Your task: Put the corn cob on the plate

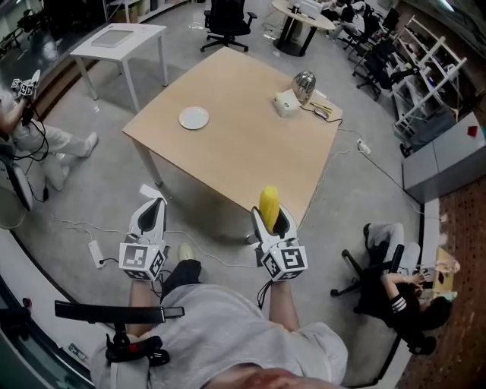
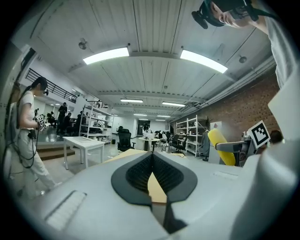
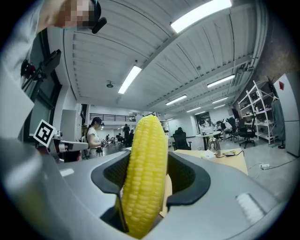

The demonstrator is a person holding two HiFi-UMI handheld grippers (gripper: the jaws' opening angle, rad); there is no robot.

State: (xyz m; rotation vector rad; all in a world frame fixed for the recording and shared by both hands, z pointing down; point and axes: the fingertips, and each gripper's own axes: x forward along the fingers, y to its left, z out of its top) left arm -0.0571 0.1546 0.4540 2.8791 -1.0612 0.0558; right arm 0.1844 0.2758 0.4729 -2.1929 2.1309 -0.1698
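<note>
Position: corn cob [image 1: 269,203] stood clamped in right tongs [image 1: 272,222], lower centre, long axis running up-frame, by the desk [image 1: 250,159] edge | target: plate [image 1: 194,118] lay up-left, well apart | left tongs [image 1: 154,213] closed, empty, slightly nearer the plate.

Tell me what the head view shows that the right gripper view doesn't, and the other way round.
Only the head view shows the small round white plate. Only the right gripper view shows the ceiling light strips and the ribbed dark pads flanking the yellow corn cob. Both show that cob upright in the right hand-held gripper, and the light wooden table.
</note>
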